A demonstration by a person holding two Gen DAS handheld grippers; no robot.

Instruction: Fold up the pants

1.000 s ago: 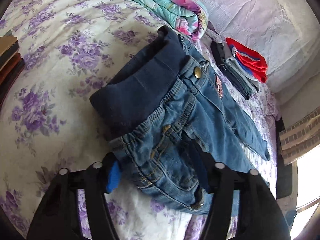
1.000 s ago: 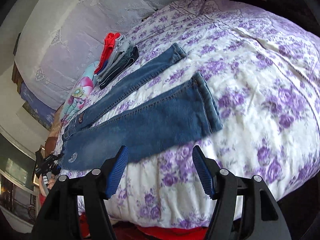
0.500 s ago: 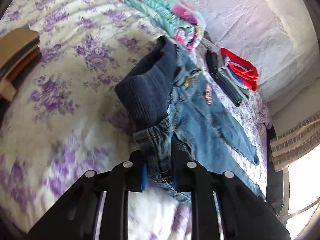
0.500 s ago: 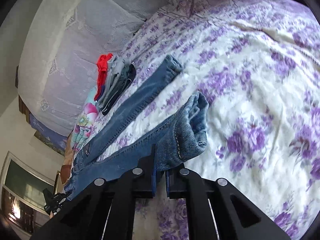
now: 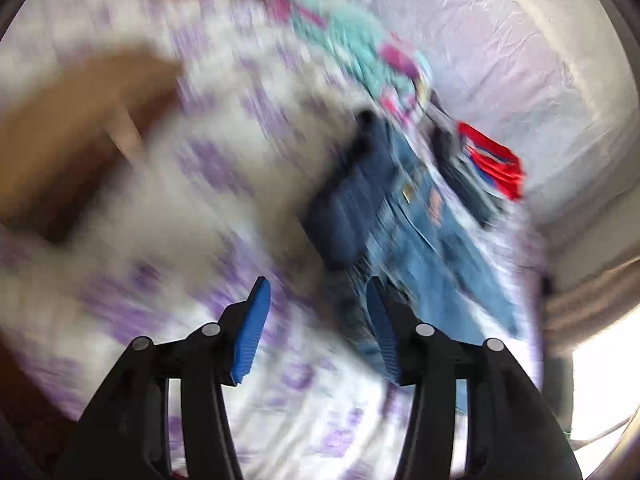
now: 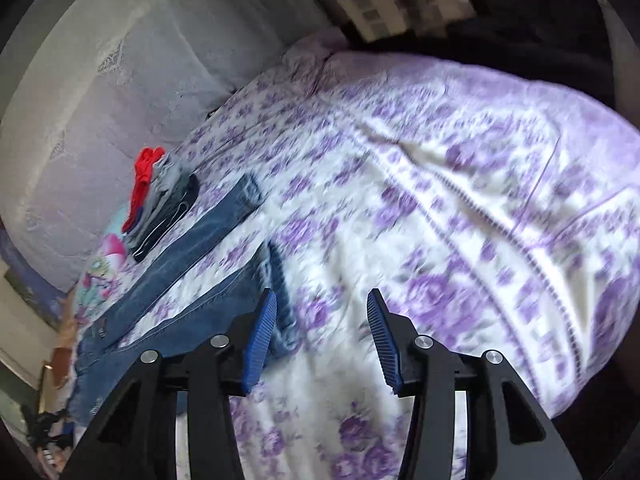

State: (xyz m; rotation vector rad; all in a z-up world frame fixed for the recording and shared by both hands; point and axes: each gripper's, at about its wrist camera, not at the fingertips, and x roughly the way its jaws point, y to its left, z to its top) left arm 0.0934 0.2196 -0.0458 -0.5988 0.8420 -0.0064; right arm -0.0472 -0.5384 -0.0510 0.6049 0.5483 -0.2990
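Showing only rightward: jeans hems.

Blue denim pants with dark waistband; white bedspread with purple flowers; red-topped clothes stack; blue-padded black tongs.

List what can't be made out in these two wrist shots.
- Left wrist view: motion blur smears the jeans; the button and patch are unreadable.
- Same view: a brown shape at the left, too blurred to identify.
- Right wrist view: the jeans' waist runs behind the right gripper near the frame edge.
- Folded stack: items too small to count.
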